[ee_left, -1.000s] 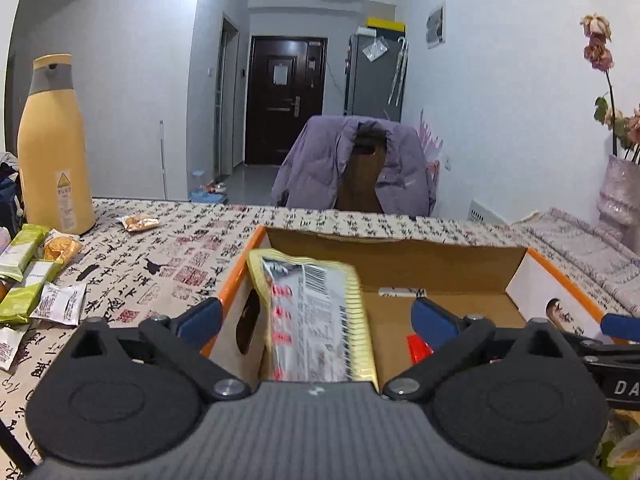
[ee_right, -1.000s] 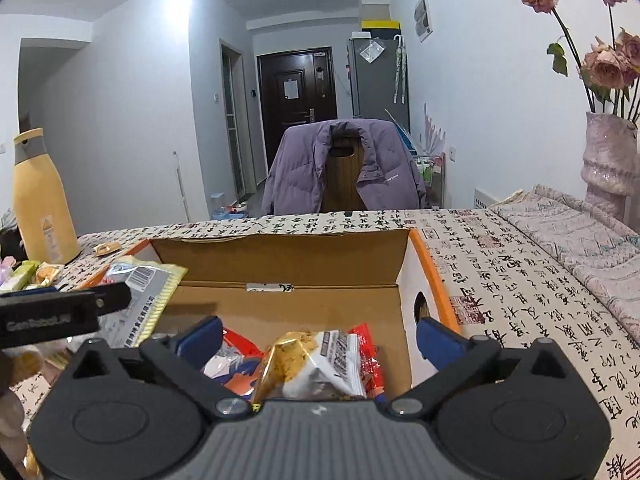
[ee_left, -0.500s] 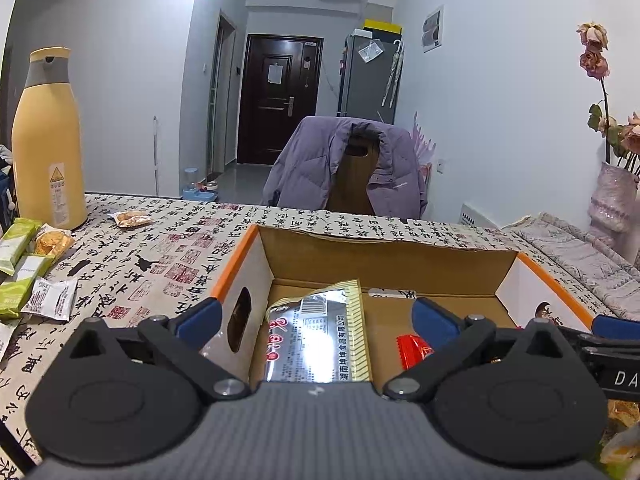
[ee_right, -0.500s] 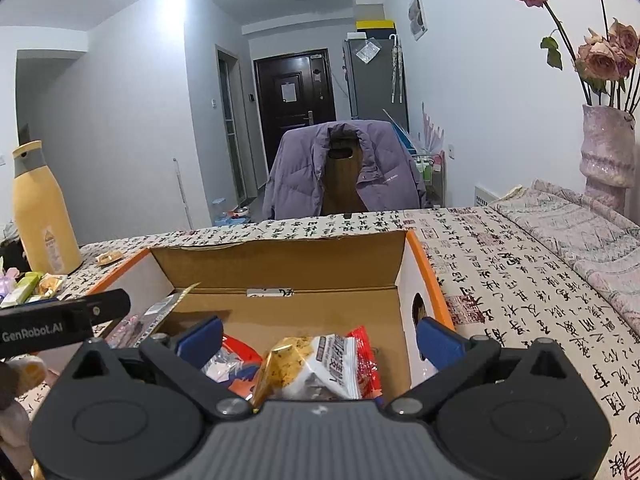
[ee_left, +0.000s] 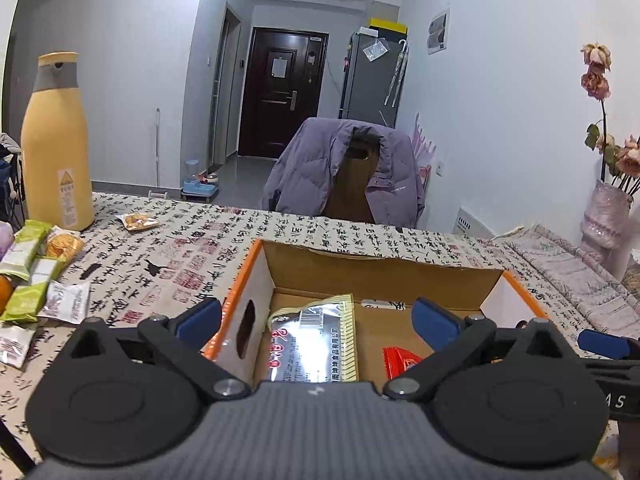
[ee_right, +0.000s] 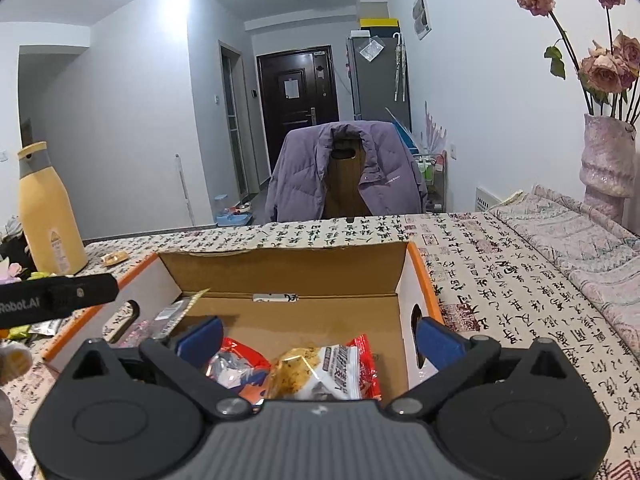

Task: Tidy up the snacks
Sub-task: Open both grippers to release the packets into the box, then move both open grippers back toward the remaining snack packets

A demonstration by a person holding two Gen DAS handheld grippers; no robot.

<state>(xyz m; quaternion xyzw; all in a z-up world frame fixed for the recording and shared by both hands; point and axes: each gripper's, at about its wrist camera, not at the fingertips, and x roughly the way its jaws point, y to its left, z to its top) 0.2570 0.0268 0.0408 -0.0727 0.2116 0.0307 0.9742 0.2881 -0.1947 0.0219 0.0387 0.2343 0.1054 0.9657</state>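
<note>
Silver packet [ee_left: 316, 344] sits flat in the cardboard box [ee_left: 384, 276], and your left gripper [ee_left: 316, 320] has its fingers wide and empty. Swing to 9 o'clock for the green bars [ee_left: 24, 244] on the bench.

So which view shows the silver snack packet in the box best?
The left wrist view: the silver packet lies flat in the box, printed face and barcode visible. The right wrist view catches only its edge-on corner behind the gripper finger.
</note>
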